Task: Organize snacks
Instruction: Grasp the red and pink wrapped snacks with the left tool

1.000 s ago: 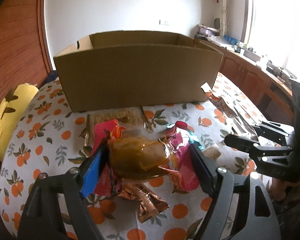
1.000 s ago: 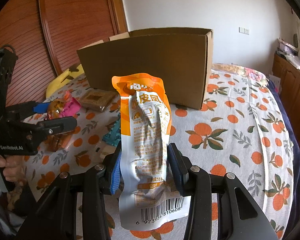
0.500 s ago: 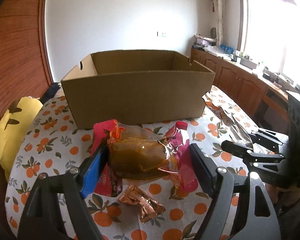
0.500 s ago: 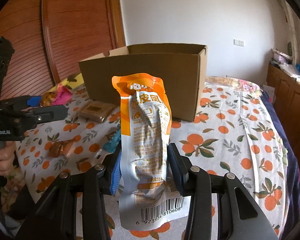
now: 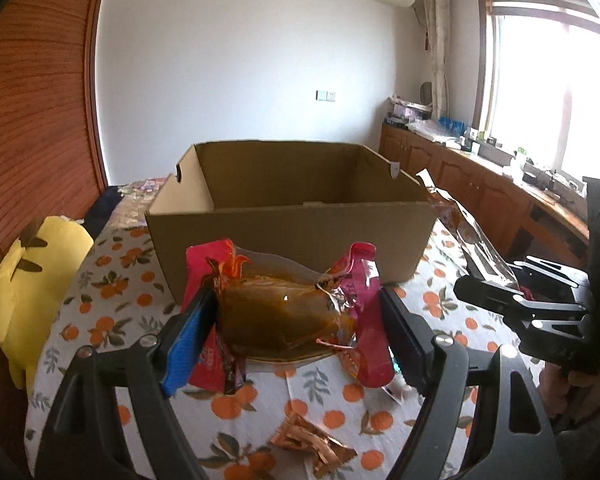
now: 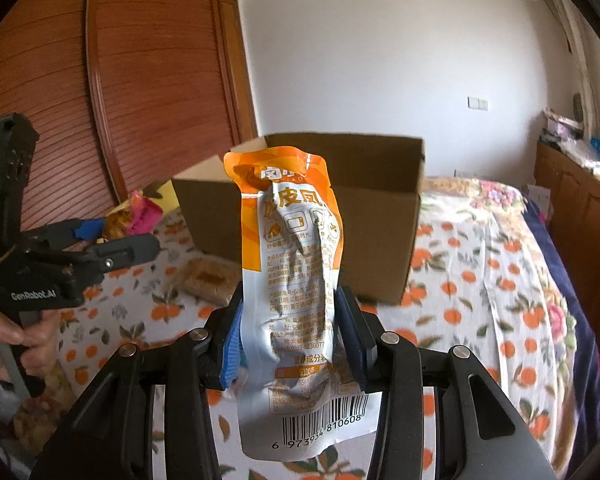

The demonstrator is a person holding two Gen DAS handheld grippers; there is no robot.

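A bed (image 5: 100, 300) with an orange-print sheet carries an open cardboard box (image 5: 292, 248) at 12 o'clock. A crumpled copper wrapper (image 5: 314, 444) lies at 6 o'clock, a yellow plush (image 5: 24, 296) at 9 o'clock.

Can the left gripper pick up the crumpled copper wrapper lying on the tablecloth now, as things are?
Probably not. The left gripper is shut on the pink and brown snack packet, so there is no room between its fingers. The copper wrapper lies uncovered on the tablecloth below, so only the full grip hinders it.
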